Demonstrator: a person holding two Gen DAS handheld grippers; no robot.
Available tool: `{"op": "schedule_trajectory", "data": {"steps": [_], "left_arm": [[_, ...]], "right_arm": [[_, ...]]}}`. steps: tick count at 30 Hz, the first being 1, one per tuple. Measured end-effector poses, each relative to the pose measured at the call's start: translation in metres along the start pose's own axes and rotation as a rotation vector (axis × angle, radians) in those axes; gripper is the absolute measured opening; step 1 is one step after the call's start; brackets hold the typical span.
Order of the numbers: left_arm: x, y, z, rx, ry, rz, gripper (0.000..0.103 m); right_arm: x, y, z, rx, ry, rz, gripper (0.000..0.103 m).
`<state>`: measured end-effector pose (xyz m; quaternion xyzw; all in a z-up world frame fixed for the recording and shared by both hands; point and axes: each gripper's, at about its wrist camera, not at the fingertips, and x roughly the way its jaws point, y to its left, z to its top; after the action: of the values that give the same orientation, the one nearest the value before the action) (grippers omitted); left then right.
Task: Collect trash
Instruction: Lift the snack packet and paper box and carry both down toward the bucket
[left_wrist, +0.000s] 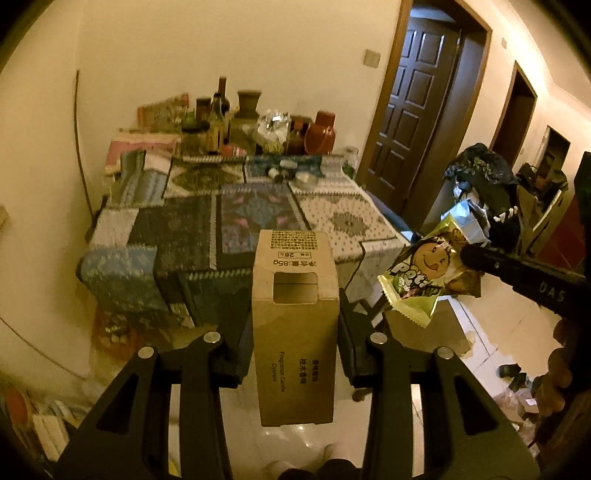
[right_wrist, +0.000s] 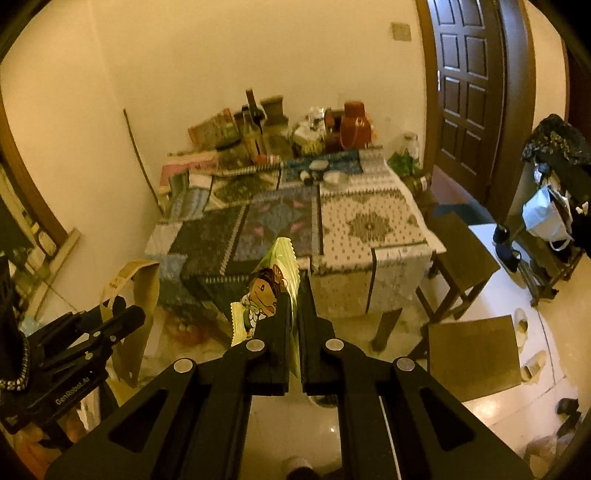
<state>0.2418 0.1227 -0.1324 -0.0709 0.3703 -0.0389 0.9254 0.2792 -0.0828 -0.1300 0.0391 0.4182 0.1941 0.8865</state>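
Both clamped, left hand-held gripper (left_wrist: 295, 354) carton (left_wrist: 295, 325), right hand-held gripper (right_wrist: 294, 306) wrapper (right_wrist: 275, 291)

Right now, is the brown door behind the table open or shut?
Open: the brown door stands swung away from its frame, with a dark gap beside it.

The left gripper (left_wrist: 295, 325) clamps a box (left_wrist: 294, 332) between its fingers, while the right gripper (right_wrist: 294, 314), jaws nearly together, pinches a wrapper (right_wrist: 282, 266).

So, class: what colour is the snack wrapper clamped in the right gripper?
Light green snack wrapper, with a cartoon face; it shows best in the left wrist view.
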Motion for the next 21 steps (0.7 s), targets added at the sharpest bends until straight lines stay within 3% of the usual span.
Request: {"op": "schedule_trajectory", "data": {"steps": [7, 11, 18, 21], "left_arm": [[0.055, -0.004, -0.029, -0.056, 0.109, 0.020, 0.038], [0.103, -0.007, -0.049, -0.077, 0.168, 0.031, 0.038], [0.198, -0.010, -0.092, -0.170, 0.237, -0.021, 0.038], [0.238, -0.009, -0.116, -0.179, 0.264, 0.000, 0.038]], "right_arm": [[0.050, -0.024, -0.022, -0.016, 0.089, 0.018, 0.004], [0.091, -0.045, -0.040, -0.019, 0.150, 0.019, 0.004], [0.174, -0.085, -0.086, 0.003, 0.249, 0.011, 0.004], [0.211, -0.102, -0.110, 0.019, 0.285, 0.013, 0.004]]}}
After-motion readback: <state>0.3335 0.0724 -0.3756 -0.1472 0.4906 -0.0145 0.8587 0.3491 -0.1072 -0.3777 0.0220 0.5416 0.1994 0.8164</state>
